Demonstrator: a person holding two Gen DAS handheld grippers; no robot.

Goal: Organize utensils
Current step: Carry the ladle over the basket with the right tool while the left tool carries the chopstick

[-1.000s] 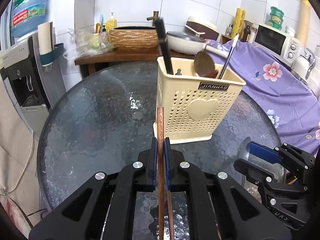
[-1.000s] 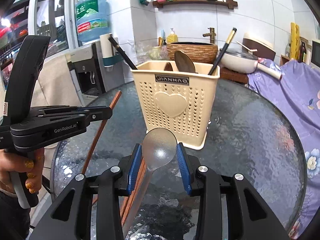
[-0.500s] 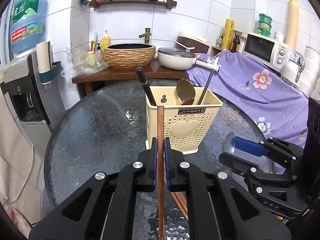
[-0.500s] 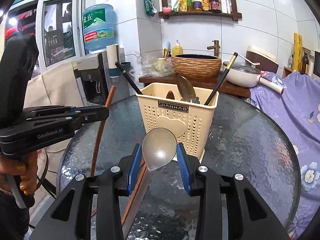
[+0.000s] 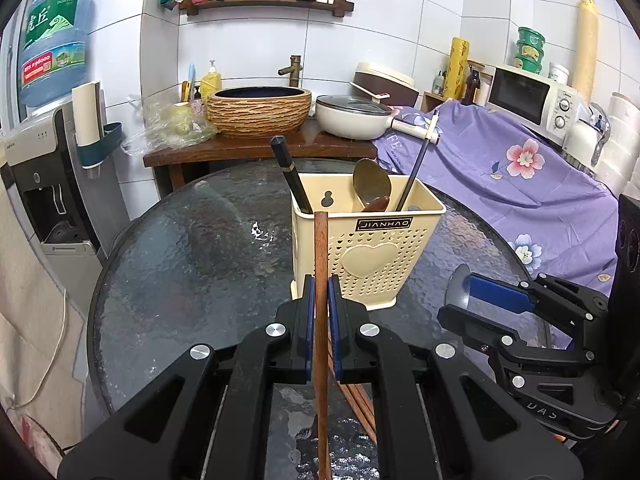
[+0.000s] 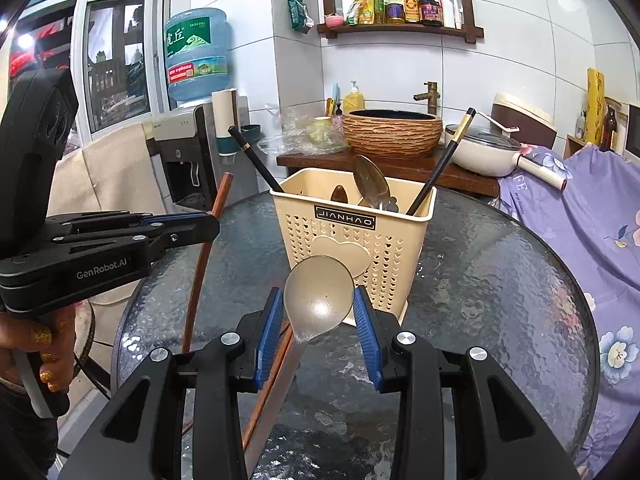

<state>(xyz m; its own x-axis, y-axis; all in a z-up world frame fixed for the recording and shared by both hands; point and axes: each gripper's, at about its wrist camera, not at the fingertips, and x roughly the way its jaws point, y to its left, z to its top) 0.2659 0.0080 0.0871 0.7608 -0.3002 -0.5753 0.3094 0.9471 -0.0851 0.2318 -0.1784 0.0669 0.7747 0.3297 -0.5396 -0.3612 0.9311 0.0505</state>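
My cream basket [image 5: 370, 248] stands on the round glass table [image 5: 192, 264]; it already has two black chopsticks [image 5: 290, 178], a metal spoon [image 5: 370, 190] and a little brown spoon [image 6: 340, 194] in it, so part of the tidying looks done; my left tongs [image 5: 319, 322] are pressed tight on one brown chopstick [image 5: 320, 256], lifted up just in front of the basket; my right tongs [image 6: 319, 330] pinch a big silver spoon [image 6: 319, 296] by its bowl; more brown chopsticks [image 5: 356, 396] lie on the table under my tongs; I think these all go in next
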